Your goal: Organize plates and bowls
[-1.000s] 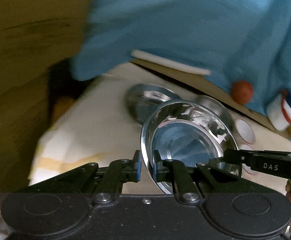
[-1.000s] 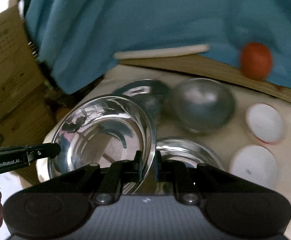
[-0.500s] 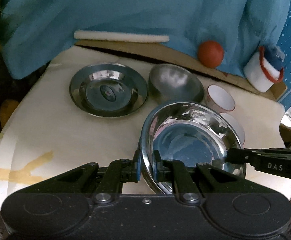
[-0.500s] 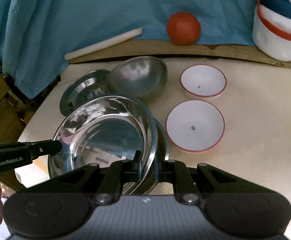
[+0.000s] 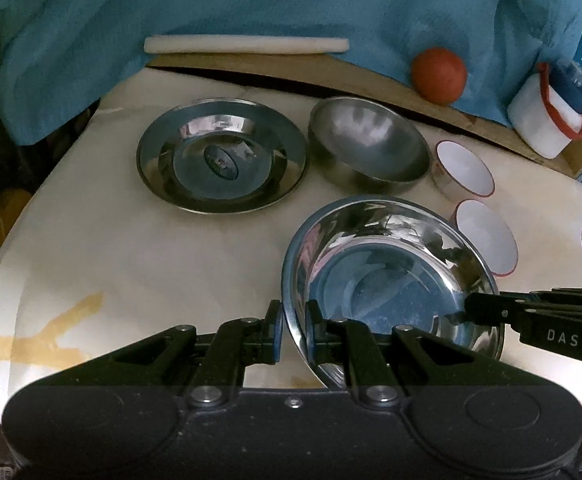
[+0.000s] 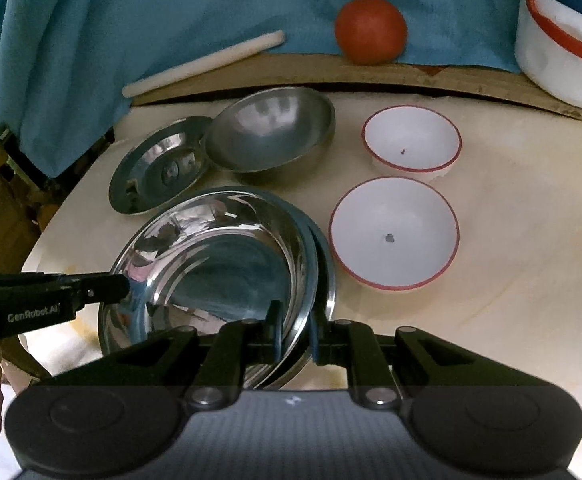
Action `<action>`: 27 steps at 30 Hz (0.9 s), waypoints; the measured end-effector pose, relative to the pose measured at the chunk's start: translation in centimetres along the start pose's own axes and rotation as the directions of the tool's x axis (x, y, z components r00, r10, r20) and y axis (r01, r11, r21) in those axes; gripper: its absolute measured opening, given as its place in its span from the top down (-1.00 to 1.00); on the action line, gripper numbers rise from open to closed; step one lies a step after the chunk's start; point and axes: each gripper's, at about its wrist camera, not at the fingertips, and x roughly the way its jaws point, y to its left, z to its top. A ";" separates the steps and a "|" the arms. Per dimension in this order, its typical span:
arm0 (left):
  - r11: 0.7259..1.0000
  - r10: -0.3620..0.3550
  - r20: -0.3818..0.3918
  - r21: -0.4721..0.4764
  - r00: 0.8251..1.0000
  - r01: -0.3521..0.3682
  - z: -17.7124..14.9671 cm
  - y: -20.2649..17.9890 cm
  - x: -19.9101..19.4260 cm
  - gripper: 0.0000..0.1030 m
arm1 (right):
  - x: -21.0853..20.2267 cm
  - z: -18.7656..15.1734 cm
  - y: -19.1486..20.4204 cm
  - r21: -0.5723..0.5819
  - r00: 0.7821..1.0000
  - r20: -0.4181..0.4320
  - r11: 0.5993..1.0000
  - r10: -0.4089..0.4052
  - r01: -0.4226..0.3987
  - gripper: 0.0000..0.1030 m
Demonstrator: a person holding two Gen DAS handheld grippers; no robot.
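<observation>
We hold a shiny steel plate (image 5: 387, 280) by opposite edges, just above a second steel plate (image 6: 325, 276) whose edge peeks out beneath it at the near middle of the pale table (image 5: 131, 264). The left gripper (image 5: 291, 330) is clamped on the rim's left side, the right gripper (image 6: 295, 332) on its right; both pairs of jaws pinch only the thin steel lip. The carried plate tilts, its left edge higher in the right wrist view. Whether it already touches the plate below, we cannot tell.

Beyond it lie a wide-rimmed steel plate (image 5: 221, 158) at far left, a matte steel bowl (image 5: 369, 146) beside that, and two red-rimmed white bowls (image 6: 395, 234) (image 6: 411, 138) to the right. A tomato (image 6: 371, 30), a white rolling pin (image 5: 247, 45) and a white container (image 6: 563, 52) line the far wooden board against blue cloth.

To nest cleanly, we judge, level the plate first, centre it over the one below, lower both sides together, then let go evenly.
</observation>
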 end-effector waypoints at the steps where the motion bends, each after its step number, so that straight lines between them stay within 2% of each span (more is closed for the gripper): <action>1: 1.000 0.001 -0.002 0.001 1.000 -0.001 0.0 0.0 0.1 0.77 | 0.0 0.0 0.0 0.001 1.000 -0.007 1.000 -0.001 0.001 0.70; 11: 0.998 0.034 -0.009 0.048 0.999 -0.033 0.0 -0.9 0.9 0.77 | 0.0 0.5 0.1 -0.018 1.000 -0.004 1.000 -0.013 0.013 0.67; 19: 0.998 0.043 -0.017 0.050 0.999 -0.042 -0.1 -1.0 1.3 0.74 | 0.1 0.6 0.2 -0.031 1.000 0.005 0.999 -0.013 0.013 0.63; 23: 0.997 0.051 -0.004 0.057 0.999 -0.050 0.0 -1.2 1.2 0.74 | 0.2 0.5 0.3 -0.048 1.000 0.011 0.999 -0.009 0.010 0.47; 27: 0.996 0.072 -0.009 0.049 0.997 -0.071 0.0 -1.1 1.2 0.64 | 0.3 0.7 0.0 -0.043 1.000 0.011 0.999 -0.005 0.006 0.36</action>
